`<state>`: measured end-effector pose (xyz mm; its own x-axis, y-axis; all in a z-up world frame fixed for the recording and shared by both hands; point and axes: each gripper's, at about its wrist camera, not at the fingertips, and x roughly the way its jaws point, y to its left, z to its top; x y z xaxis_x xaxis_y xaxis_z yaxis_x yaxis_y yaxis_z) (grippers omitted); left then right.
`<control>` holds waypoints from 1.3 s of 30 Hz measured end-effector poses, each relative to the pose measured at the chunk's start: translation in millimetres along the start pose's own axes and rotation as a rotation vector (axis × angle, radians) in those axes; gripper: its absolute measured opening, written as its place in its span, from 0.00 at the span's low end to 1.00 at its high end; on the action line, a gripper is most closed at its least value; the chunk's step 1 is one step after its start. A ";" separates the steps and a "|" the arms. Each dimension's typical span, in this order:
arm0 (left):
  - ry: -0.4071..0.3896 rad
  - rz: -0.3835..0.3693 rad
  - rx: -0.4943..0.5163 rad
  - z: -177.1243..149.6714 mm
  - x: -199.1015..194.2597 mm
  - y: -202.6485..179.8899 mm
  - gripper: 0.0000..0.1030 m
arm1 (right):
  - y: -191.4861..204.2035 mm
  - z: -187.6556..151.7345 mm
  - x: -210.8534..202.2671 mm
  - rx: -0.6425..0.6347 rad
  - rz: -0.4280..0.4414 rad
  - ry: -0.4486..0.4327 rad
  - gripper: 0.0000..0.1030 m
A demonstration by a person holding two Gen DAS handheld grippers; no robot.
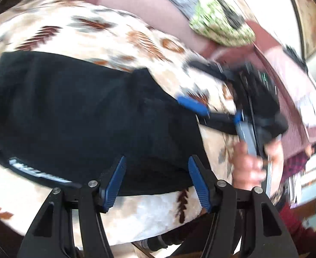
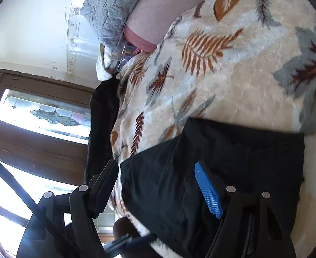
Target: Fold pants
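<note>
Black soft-knit pants [image 1: 76,107] lie flat, part-folded, on plush cream leaf-print blanket [image 1: 149,215]; fold step in hand. Left gripper [image 1: 155,185] and right gripper [image 2: 158,191] hover over the hem edge, jaws apart, gripping nothing. Next, my guess: pinch both corners, carry over; limp fabric, may sag

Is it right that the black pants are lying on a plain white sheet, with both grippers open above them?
Not quite. The black pants lie on a cream blanket printed with brown and grey leaves, not a plain white sheet; the right wrist view shows it clearly. The left gripper and right gripper are indeed open above them.
</note>
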<state>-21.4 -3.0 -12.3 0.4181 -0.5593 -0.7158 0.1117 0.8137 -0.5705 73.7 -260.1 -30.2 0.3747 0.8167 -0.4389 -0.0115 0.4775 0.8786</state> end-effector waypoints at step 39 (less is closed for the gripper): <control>-0.303 0.189 -0.451 -2.7 -84.4 169.9 0.70 | 165.6 -36.8 209.0 -0.462 -0.335 0.477 0.77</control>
<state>-40.2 182.0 -49.9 0.6403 -0.2864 -0.7128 -0.3576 0.7101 -0.6065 116.0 1.5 16.6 -0.0150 0.6054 -0.7958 -0.3958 0.7273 0.5608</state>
